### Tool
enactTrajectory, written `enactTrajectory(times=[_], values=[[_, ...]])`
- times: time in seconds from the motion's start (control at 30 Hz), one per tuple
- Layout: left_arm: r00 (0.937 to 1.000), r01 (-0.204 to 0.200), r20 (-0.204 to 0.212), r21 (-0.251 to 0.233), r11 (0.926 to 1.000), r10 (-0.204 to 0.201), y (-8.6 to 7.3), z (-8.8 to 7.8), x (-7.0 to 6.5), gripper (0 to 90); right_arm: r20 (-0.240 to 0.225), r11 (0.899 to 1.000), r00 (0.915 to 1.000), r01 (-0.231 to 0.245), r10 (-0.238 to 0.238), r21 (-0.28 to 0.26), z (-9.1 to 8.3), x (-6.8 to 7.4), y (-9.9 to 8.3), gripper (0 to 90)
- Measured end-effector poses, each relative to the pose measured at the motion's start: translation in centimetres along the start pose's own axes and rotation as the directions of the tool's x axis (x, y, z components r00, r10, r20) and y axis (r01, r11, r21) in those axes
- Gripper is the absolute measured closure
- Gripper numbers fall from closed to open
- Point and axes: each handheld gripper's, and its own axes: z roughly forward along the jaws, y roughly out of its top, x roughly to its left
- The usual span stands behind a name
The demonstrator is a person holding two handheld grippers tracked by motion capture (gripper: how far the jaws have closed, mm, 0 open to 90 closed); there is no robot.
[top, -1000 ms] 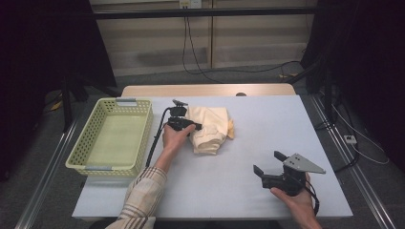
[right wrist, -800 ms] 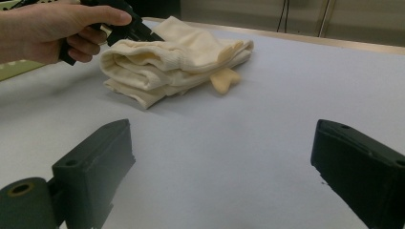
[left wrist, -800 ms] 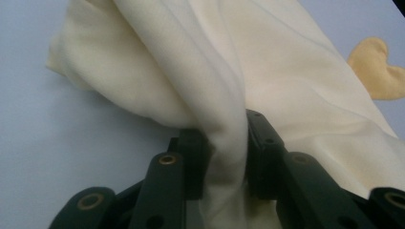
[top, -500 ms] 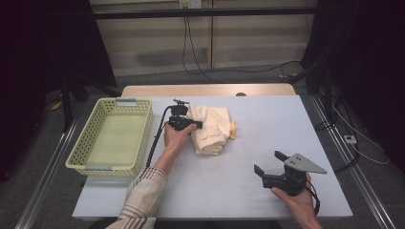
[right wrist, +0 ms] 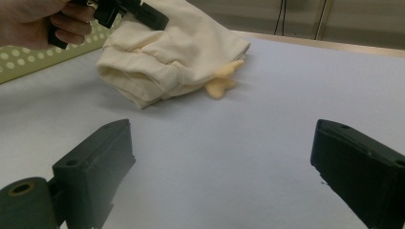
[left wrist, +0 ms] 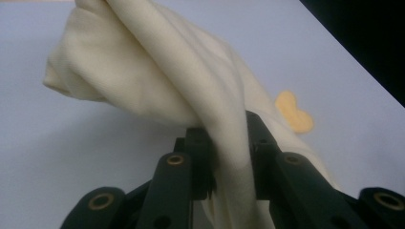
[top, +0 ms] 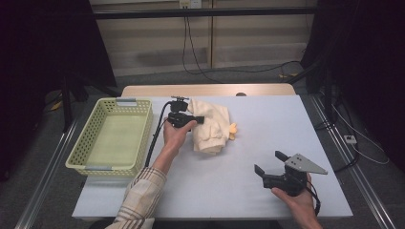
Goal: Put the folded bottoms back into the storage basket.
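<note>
A cream cloth garment (top: 210, 125) with a small yellow patch (top: 232, 128) lies bunched on the white table (top: 258, 143) near its middle. My left gripper (top: 199, 119) is shut on a fold at the garment's upper left, and in the left gripper view the cream cloth (left wrist: 143, 71) runs pinched between the two black jaws of that gripper (left wrist: 229, 164). Its jaws have just closed on this fold, which is lifted a little. My right gripper (top: 268, 161) hovers open near the front right of the table; through that gripper (right wrist: 224, 157) I see the garment (right wrist: 176, 52) farther off.
A pale green plastic basket (top: 79, 152) stands at the left side of the table, with nothing visible inside. Cables trail on the floor behind the table. Dark curtains flank both sides.
The left gripper has closed on the cloth fold and risen slightly, pulling the garment's upper edge up with it. The right gripper has stayed in place.
</note>
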Motion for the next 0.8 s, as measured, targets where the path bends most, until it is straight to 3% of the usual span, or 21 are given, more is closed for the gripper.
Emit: enactTrajectory(times=[0.07, 0.4, 0.8], values=[[0.9998, 0.017, 0.01, -0.009, 0.9998, -0.017, 0.2, -0.3, 0.0, 76.1, 0.001, 1.0, 1.0, 0.0, 0.0, 0.0, 0.0, 0.0, 0.0, 6.8], [0.9972, -0.073, -0.019, -0.028, 0.997, 0.072, 1.1, -2.1, -1.0, 76.3, 0.001, 1.0, 1.0, -0.001, 0.001, 0.0, -0.1, 0.0, 0.0, 6.8], [0.9829, -0.183, -0.035, -0.078, 0.9801, 0.181, 1.8, -4.9, -2.3, 76.5, 0.002, 1.0, 1.0, 0.0, 0.0, -0.003, -0.1, 0.0, 0.0, 6.8]])
